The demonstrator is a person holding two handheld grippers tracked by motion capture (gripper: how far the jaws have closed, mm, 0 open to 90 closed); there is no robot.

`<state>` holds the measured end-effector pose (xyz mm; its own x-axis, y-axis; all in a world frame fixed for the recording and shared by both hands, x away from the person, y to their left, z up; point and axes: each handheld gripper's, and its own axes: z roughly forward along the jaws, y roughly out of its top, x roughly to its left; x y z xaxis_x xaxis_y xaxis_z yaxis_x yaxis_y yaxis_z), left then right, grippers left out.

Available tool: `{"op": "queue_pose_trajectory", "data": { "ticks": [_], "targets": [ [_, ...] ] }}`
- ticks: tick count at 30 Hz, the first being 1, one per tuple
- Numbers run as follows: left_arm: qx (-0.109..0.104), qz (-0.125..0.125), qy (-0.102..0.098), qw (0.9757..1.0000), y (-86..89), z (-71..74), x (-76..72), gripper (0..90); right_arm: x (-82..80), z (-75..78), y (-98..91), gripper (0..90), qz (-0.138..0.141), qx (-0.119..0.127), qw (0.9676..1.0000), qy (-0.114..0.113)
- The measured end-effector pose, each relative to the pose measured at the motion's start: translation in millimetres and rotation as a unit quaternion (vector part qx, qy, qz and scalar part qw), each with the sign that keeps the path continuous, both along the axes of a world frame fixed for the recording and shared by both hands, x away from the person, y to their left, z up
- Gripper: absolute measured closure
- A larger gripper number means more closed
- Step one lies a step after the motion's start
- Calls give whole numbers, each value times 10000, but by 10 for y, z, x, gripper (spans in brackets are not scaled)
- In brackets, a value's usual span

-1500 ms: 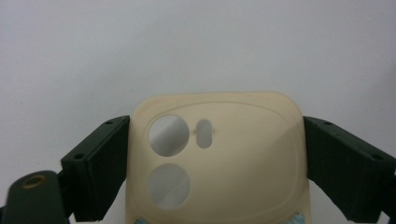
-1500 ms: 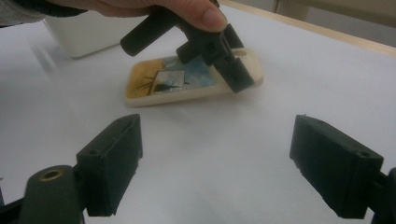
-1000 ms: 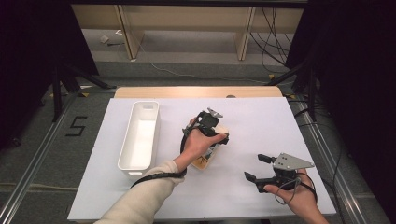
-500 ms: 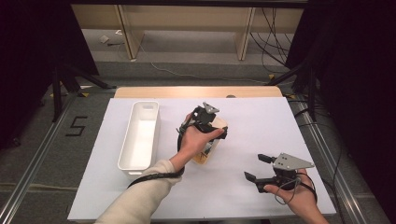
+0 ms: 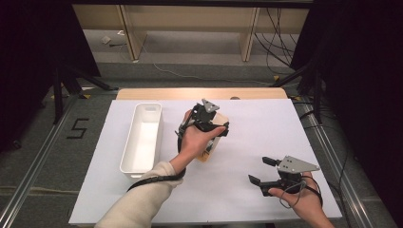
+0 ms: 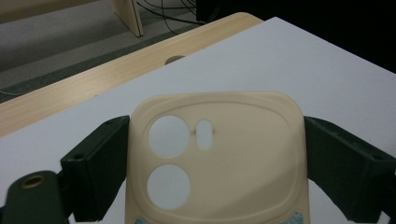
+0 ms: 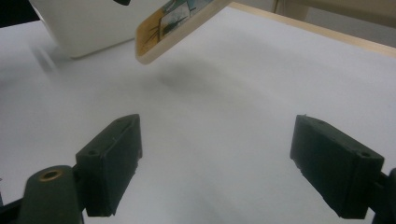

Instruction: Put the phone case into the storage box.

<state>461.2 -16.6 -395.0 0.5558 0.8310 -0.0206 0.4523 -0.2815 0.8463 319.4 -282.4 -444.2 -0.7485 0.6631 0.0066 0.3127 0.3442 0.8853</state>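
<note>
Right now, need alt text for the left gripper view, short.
A cream phone case, camera cutouts facing the lens, sits clamped between the left claw's two black jaws. Behind it lie the white table top, its wooden edge and grey floor.

This looks like a lab or test studio. A white-covered surface (image 5: 266, 142) stands inside a metal rail frame (image 5: 332, 156) on grey carpet. Black curtains (image 5: 361, 71) hang on both sides of the surface, loose cables (image 5: 271, 28) trail on the floor behind it, and a taped number five (image 5: 77, 128) marks the floor to its left.
</note>
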Motion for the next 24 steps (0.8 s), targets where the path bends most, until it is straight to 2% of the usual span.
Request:
{"op": "queue_pose_trajectory", "data": {
  "ticks": [10, 24],
  "targets": [
    [-108, 231, -101, 9996, 71, 83, 11, 112, 2, -1, -1, 177, -6, 1, 10000, 0],
    [-171, 416, -426, 9981, 184, 238, -1, 112, 3, -2, 1, 177, -8, -3, 10000, 6]
  ]
}}
